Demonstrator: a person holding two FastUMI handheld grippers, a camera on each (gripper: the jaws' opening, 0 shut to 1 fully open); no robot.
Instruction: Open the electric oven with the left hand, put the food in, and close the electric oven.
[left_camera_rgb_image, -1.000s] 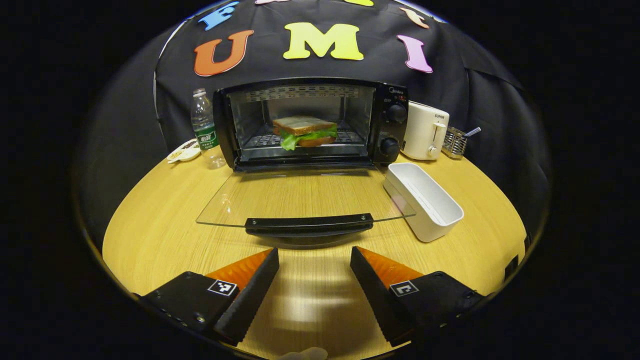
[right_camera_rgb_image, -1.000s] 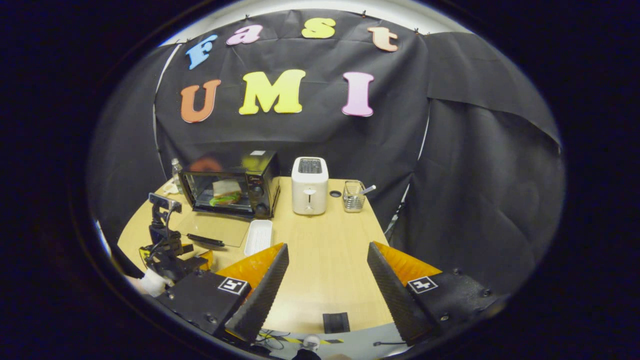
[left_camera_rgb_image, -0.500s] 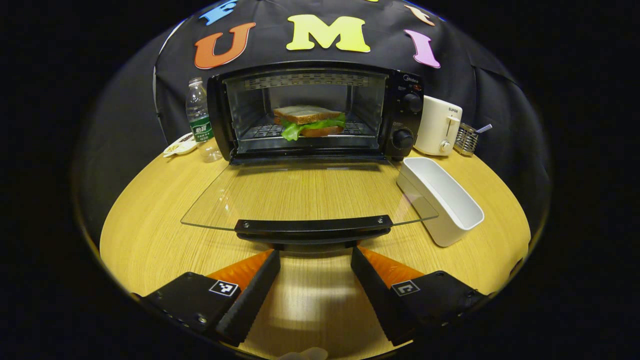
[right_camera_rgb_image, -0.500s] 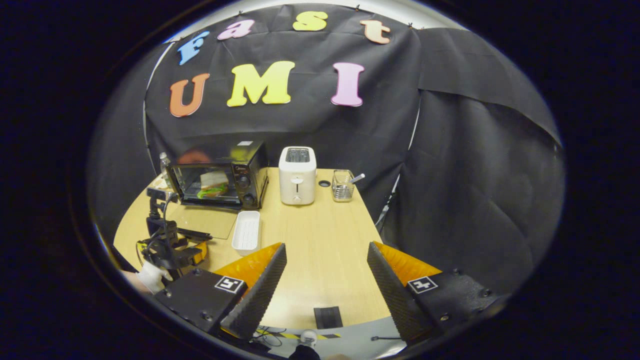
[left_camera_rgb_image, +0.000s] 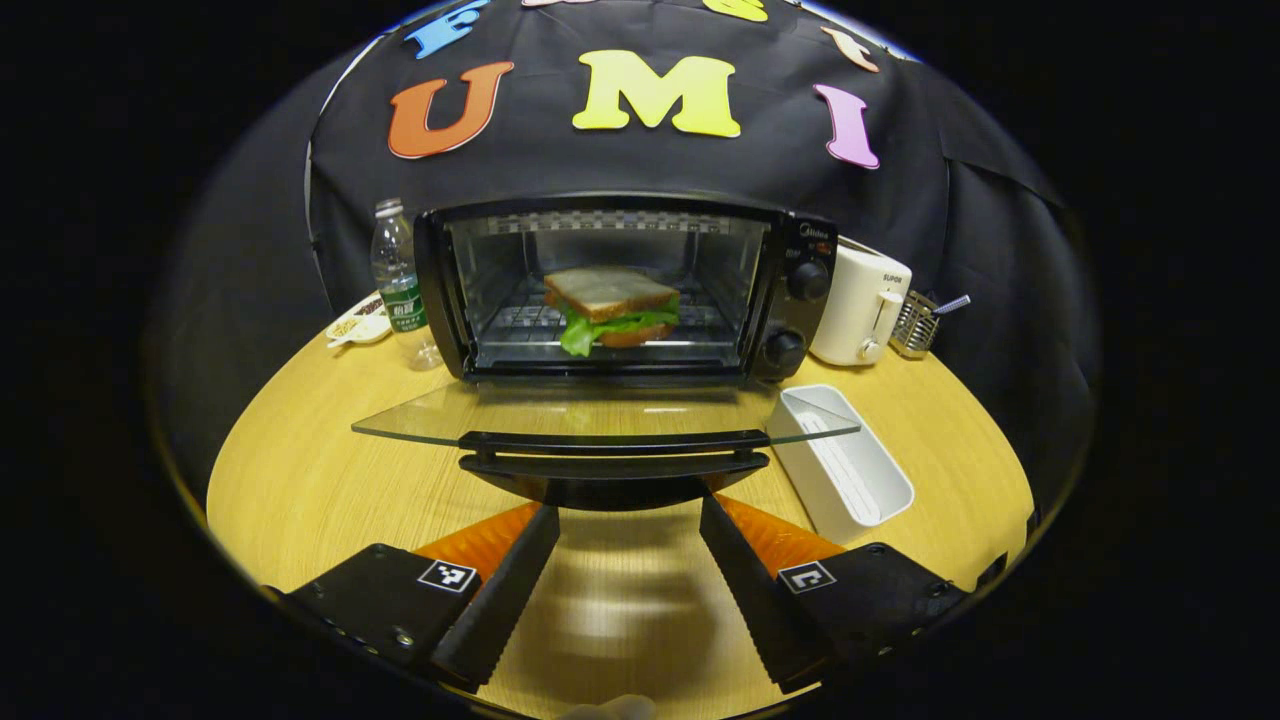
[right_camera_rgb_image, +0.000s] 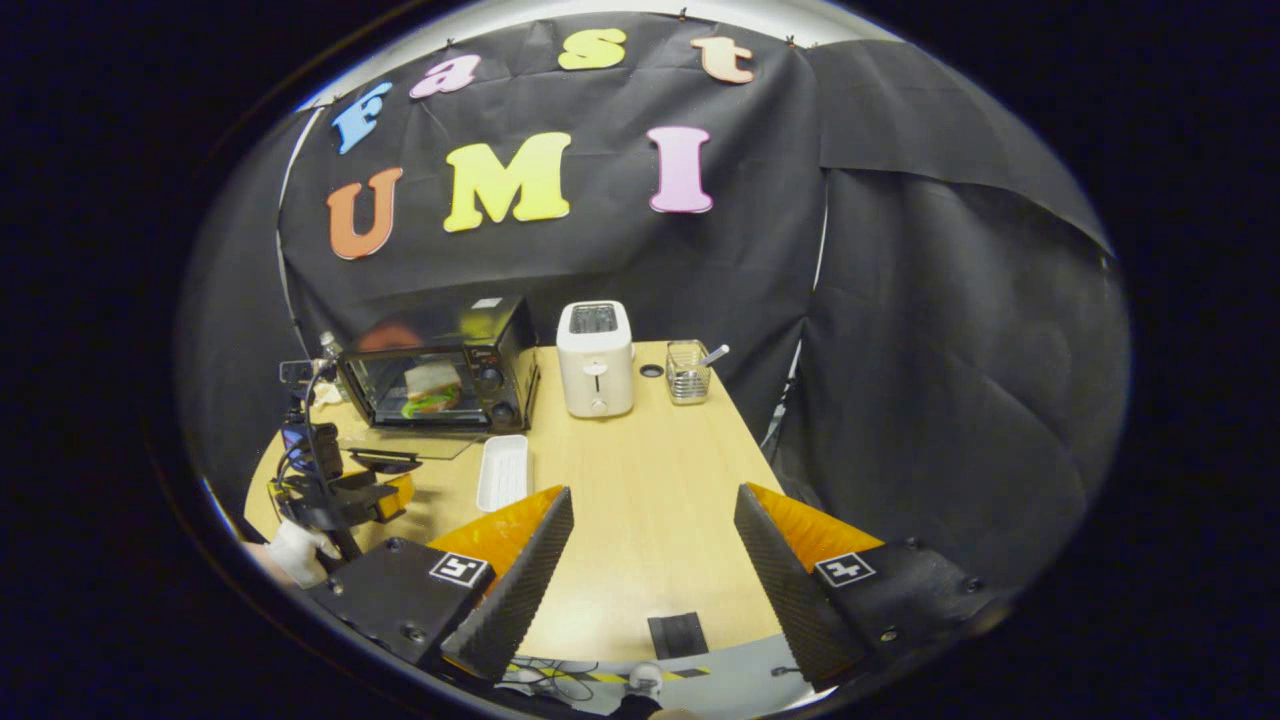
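Note:
The black electric oven (left_camera_rgb_image: 620, 285) stands at the back of the wooden table (left_camera_rgb_image: 300, 470) with a sandwich (left_camera_rgb_image: 610, 305) on its rack. Its glass door (left_camera_rgb_image: 600, 415) is lifted off the table and seen nearly edge-on, hanging half raised. My left gripper (left_camera_rgb_image: 628, 512) is open, its fingertips (left_camera_rgb_image: 545, 518) tucked right under the door's black handle (left_camera_rgb_image: 612, 455). In the right gripper view the oven (right_camera_rgb_image: 440, 375) and the left gripper (right_camera_rgb_image: 340, 490) sit far left. My right gripper (right_camera_rgb_image: 650, 500) is open and holds nothing, above the table's near edge.
A white tray (left_camera_rgb_image: 840, 460) lies just right of the door. A white toaster (left_camera_rgb_image: 860, 305) and a wire basket (left_camera_rgb_image: 915, 310) stand right of the oven. A water bottle (left_camera_rgb_image: 400, 280) and a small dish (left_camera_rgb_image: 352, 325) stand to its left.
The left gripper moved forward under the handle, and the glass door rose from lying flat on the table to half raised. The right gripper only drifted slightly.

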